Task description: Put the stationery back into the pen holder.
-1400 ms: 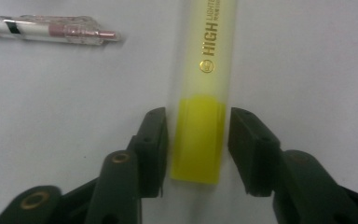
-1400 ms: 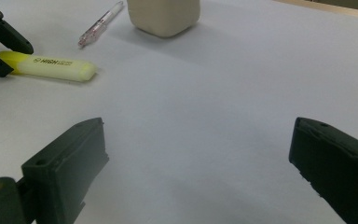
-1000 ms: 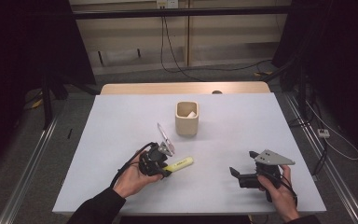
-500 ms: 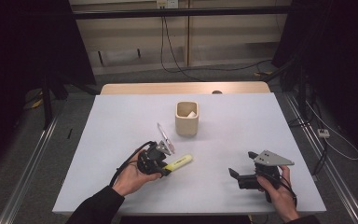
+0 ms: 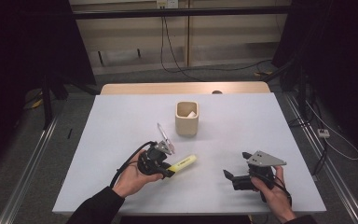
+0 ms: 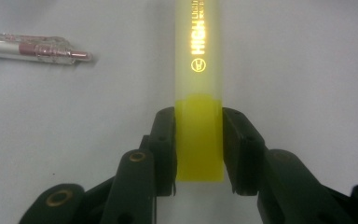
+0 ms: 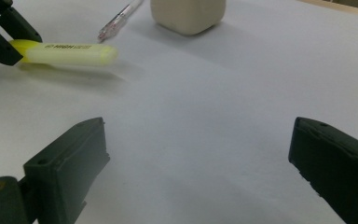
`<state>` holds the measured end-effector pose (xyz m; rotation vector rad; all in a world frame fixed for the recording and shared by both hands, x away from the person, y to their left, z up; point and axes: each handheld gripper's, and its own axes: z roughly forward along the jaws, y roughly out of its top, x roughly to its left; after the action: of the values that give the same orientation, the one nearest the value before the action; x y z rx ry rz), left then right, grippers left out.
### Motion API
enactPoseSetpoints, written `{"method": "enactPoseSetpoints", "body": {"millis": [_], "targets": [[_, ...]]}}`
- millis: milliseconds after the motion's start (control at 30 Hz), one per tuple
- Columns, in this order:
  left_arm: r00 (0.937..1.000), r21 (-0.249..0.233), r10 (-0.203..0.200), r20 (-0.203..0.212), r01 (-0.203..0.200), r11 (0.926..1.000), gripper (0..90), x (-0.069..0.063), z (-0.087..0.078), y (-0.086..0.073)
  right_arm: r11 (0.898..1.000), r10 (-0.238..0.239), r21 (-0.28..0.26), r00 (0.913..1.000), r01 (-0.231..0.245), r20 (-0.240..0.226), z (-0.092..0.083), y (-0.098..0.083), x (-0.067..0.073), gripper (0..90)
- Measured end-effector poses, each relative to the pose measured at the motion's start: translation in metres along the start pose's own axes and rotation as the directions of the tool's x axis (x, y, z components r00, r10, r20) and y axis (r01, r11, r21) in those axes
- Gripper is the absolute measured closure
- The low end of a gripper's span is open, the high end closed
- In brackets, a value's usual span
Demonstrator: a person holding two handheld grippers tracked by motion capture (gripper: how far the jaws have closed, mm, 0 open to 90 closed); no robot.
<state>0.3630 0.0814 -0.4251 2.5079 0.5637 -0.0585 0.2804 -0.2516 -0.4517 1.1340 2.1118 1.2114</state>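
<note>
- Gripping the highlighter (image 6: 199,140) by its solid yellow end, the left gripper (image 6: 199,149) has both pads pressed against its sides; the marker's paler barrel runs straight out ahead of the jaws, black lettering along it.
- Set against the high view a second ago, little differs: the highlighter (image 5: 182,164) lies at the same slant on the table (image 5: 121,130) and the left hand (image 5: 133,179) has not shifted. I judge the grip is settled and the lift is the step to come.
- Its far tip is rounded and slightly brighter in the right gripper view; a soft shadow sits under the barrel, so whether it rests on the table or hangs just clear I cannot tell.
- A clear pen (image 6: 35,48) lies off to the left of the jaws, apart from the marker.
- A beige cup (image 5: 187,118) stands farther ahead, beyond the pen.
- The right gripper (image 7: 198,172) has its jaws wide apart with nothing between them, well away from the highlighter.
</note>
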Motion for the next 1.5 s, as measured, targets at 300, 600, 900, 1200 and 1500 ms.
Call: {"method": "enactPoseSetpoints", "body": {"millis": [300, 600, 900, 1200, 1500], "targets": [[0.9990, -0.020, 0.032, 0.030, -0.031, 0.9993, 67.3, -0.011, -0.005, 0.007, 0.995, -0.097, -0.012, 0.9930, 0.096, -0.067, 0.017, 0.009, 0.027, 4.6], [0.9991, -0.032, 0.011, 0.040, -0.010, 0.9995, 67.3, -0.009, -0.007, 0.007, 0.985, -0.170, -0.027, 0.9843, 0.169, -0.047, 0.028, 0.018, 0.046, 6.2], [0.9977, -0.033, 0.035, 0.058, -0.034, 0.9989, 67.3, -0.012, -0.015, 0.010, 0.944, -0.328, -0.016, 0.9444, 0.329, 0.016, 0.036, 0.025, 0.067, 6.4], [0.9964, -0.024, 0.061, 0.059, -0.060, 0.9979, 67.2, -0.013, -0.016, 0.021, 0.886, -0.462, -0.033, 0.8861, 0.463, 0.041, 0.036, 0.033, 0.080, 6.8], [0.9927, 0.010, 0.107, 0.057, -0.108, 0.9942, 67.3, -0.019, -0.012, 0.043, 0.801, -0.593, -0.013, 0.7969, 0.598, 0.114, 0.033, 0.038, 0.080, 17.5]]}}
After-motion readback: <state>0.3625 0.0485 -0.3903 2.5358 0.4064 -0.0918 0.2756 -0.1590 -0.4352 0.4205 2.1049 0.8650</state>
